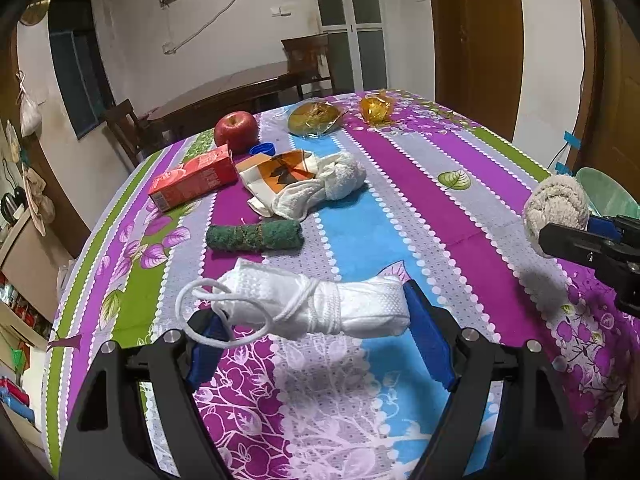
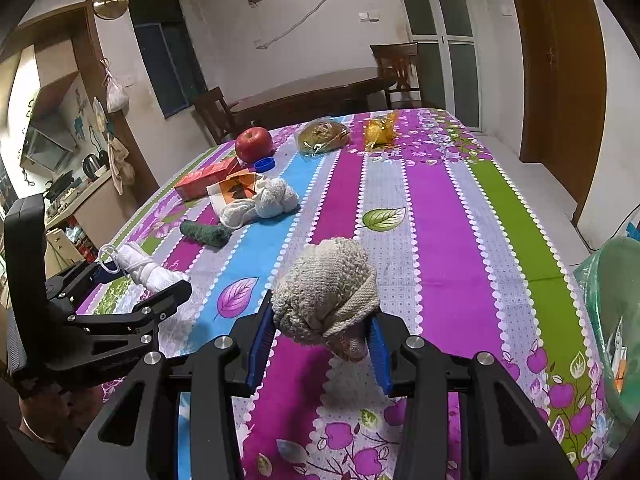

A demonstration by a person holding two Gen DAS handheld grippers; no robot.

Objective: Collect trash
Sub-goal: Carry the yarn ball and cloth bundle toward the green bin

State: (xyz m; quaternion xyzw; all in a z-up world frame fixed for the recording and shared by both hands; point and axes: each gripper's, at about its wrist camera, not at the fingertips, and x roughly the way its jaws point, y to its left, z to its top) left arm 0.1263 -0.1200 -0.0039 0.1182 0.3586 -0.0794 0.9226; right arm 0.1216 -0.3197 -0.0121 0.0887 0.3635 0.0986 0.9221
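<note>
Two hand-held grippers hover over a table covered by a striped floral tablecloth (image 1: pixel 420 216), each carrying a piece of trash clear of the cloth.

Nearest in the left wrist view, the left gripper (image 1: pixel 316 336) has its blue pads spread wide and pressed against the two ends of a rolled white face mask (image 1: pixel 320 304), which is bound with its own ear cord; a loop of cord dangles off the left end.

In the right wrist view, the right gripper (image 2: pixel 322 338) is closed narrowly around a balled beige knitted cloth (image 2: pixel 326 296), its pads squeezing the lower part of the bundle. To the right of that bundle, at the table's edge, is a green bin (image 2: pixel 616 312) lined with a thin plastic bag.

Beyond the face mask lies a rolled green scouring pad (image 1: pixel 254 234). Farther behind the mask are a knotted white towel (image 1: pixel 320 188) with an orange-printed wrapper (image 1: pixel 280 172) lying partly on it, and to their left a red carton (image 1: pixel 194 180) on its side. Farther still from the mask are a blue bottle cap (image 1: pixel 262 149) and a red apple (image 1: pixel 236 130). Farthest from the mask, near the table's far edge, are a bagged bread roll (image 1: pixel 314 117) and a crumpled amber wrapper (image 1: pixel 376 108).
</note>
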